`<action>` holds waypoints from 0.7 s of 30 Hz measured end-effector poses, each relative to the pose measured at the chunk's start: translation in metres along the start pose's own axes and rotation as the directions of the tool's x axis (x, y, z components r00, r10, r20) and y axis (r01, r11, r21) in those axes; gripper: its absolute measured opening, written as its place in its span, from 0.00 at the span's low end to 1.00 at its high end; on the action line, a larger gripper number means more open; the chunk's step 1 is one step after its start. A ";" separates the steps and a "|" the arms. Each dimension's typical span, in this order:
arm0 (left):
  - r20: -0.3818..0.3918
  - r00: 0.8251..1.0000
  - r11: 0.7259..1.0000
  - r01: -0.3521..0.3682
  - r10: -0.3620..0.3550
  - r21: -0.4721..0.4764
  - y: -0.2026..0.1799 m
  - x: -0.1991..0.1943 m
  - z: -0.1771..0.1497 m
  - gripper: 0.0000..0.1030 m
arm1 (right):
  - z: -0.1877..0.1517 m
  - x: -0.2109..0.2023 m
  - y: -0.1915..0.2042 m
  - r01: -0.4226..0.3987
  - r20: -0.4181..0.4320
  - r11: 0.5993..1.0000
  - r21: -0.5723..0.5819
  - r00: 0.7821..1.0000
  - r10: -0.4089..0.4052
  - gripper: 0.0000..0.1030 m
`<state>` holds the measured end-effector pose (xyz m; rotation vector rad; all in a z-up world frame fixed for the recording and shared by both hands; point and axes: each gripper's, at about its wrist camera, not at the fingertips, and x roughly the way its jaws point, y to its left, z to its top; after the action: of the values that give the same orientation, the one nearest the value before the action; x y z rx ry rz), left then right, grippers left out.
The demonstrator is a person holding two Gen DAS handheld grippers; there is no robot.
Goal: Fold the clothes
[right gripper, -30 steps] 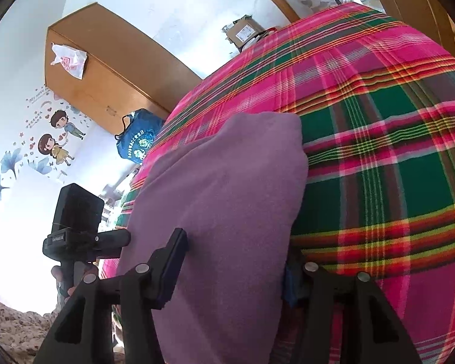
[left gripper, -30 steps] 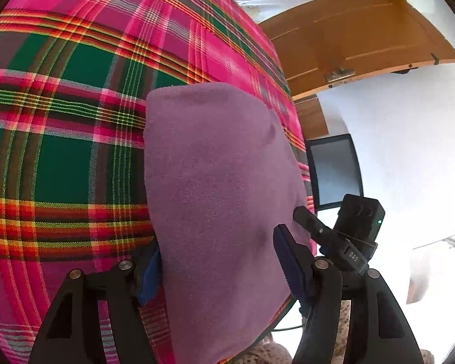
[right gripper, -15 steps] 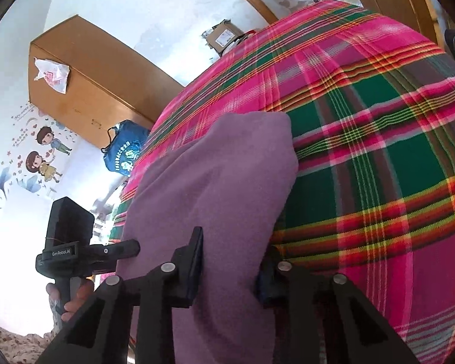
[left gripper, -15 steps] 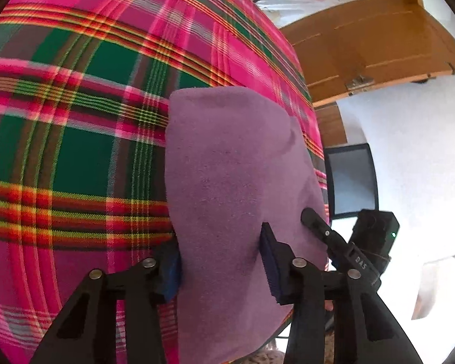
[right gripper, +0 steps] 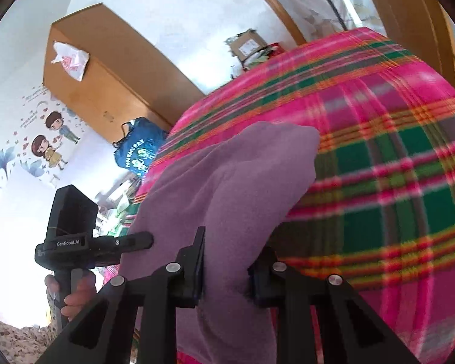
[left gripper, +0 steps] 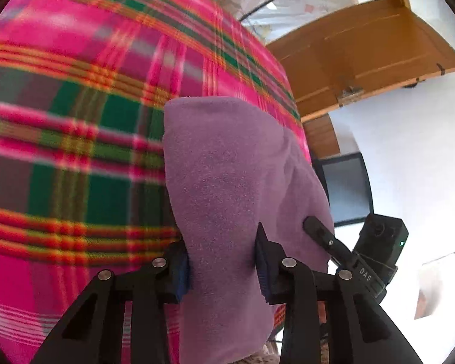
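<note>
Soft purple fleece garment (left gripper: 227,182) lies as a folded pad on the pink-and-green plaid bedspread (left gripper: 75,151), its near edge at the bed's side. Left gripper (left gripper: 223,270) pinches the near edge, fabric bunched between its jaws. Right gripper (right gripper: 224,273) likewise clamps the same edge further along. Judgement: to move or fold cleanly, keep both grips level and equally tensioned, so that layers don't slide apart.

Blurred: pink-and-green plaid bedcover (left gripper: 75,151) at left. Cut off at bottom edge: folded purple fleece garment (left gripper: 227,182). Hidden: its pinched edges.
</note>
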<state>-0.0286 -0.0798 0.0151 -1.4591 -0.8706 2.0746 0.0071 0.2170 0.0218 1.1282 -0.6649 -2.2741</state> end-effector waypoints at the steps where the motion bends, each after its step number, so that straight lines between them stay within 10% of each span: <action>1: 0.008 1.000 1.000 -0.004 0.004 -0.004 0.002 -0.004 0.005 0.35 | 0.003 0.003 0.004 -0.006 -0.001 1.000 -0.009 1.000 0.006 0.24; 21: 0.142 0.985 0.994 -0.089 0.097 -0.065 0.058 -0.065 0.089 0.35 | 0.065 0.108 0.057 -0.077 -0.083 0.995 -0.064 0.994 0.072 0.24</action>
<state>-0.0914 -0.1851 0.0372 -1.4178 -0.9425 2.2654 -0.0906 0.1187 0.0305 1.1373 -0.5845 -2.1599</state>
